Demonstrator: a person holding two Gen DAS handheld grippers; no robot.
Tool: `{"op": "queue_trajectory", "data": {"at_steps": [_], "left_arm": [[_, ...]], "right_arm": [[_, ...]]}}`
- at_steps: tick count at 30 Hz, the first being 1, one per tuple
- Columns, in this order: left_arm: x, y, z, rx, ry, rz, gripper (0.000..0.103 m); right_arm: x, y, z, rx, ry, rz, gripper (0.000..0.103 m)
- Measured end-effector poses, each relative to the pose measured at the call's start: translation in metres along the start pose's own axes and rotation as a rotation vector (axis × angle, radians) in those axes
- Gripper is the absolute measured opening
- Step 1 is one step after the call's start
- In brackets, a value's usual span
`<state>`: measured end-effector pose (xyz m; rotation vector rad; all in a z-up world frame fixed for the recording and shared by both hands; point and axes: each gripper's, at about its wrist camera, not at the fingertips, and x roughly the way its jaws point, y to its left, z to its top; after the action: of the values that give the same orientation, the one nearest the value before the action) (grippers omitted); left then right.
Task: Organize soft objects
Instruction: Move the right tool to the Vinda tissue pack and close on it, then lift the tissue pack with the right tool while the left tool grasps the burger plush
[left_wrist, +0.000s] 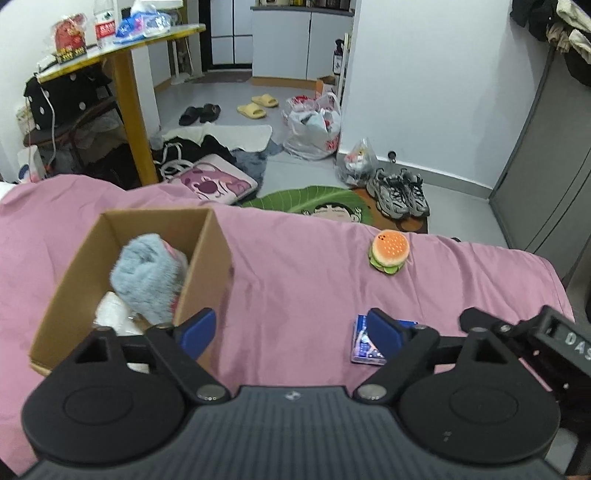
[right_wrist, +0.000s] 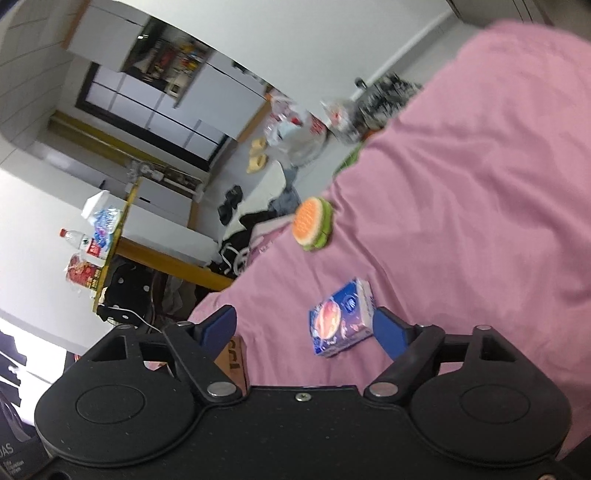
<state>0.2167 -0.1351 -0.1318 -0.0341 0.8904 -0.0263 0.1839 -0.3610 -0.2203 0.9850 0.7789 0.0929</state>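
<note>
Both tongs stand spread with nothing pinched between their blue pads. From the left wrist view, the left gripper (left_wrist: 290, 334) hangs over the pink bedsheet (left_wrist: 303, 273) just right of the cardboard box (left_wrist: 207, 254), which sits toward the left side of the bed and already holds a grey fluffy item (left_wrist: 147, 273) and something white beneath it. In the right wrist view the right gripper (right_wrist: 304, 326) is rolled hard to one side, so the room looks tilted, and the blue tissue pack (right_wrist: 341, 317) lies just ahead of it, close against its right-hand pad; part of the pack sits inside the gap, but the pads do not press it. The pack lies flat on the sheet, its long axis running roughly along the line the right gripper points, slightly skewed. Seen from the left gripper, the same pack is half hidden behind its right pad, off to the side and not between the pads, so the right hand seems the better placed of the two to take it. Farther on, near the far edge of the bed, the burger plush (right_wrist: 314, 223) rests on its side, well apart from both tongs. A likely next move is to centre the right gripper on the pack, then carry it left to the box.
</note>
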Motion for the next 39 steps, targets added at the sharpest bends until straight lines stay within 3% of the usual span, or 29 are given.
{"op": "queue_trajectory", "data": {"at_steps": [11,15,21,22,24,25,31,39], "left_arm": [[0.049,-0.011,0.004,-0.009,0.076,-0.003,0.071],[0.066,-0.012,0.004,-0.014,0.114,-0.002,0.061],[0.090,-0.009,0.008,-0.036,0.146,0.003,0.059],[0.093,-0.009,0.010,-0.036,0.149,0.000,0.059],[0.100,-0.009,0.014,-0.038,0.148,-0.005,0.059],[0.104,-0.010,0.017,-0.041,0.147,-0.008,0.059],[0.123,-0.019,0.029,-0.054,0.149,-0.041,0.060],[0.142,-0.038,0.041,-0.034,0.141,-0.103,0.062]], "right_arm": [[0.051,-0.024,0.002,0.123,0.130,-0.025,0.067],[0.062,-0.031,0.000,0.161,0.163,-0.036,0.067],[0.080,-0.034,0.000,0.165,0.205,-0.050,0.064],[0.081,-0.034,0.000,0.161,0.207,-0.050,0.059],[0.081,-0.035,0.001,0.154,0.209,-0.054,0.034],[0.082,-0.038,0.001,0.161,0.214,-0.054,0.033],[0.071,-0.034,0.010,0.151,0.162,-0.002,0.022],[0.056,-0.045,0.017,0.157,0.057,-0.042,0.021]]}}
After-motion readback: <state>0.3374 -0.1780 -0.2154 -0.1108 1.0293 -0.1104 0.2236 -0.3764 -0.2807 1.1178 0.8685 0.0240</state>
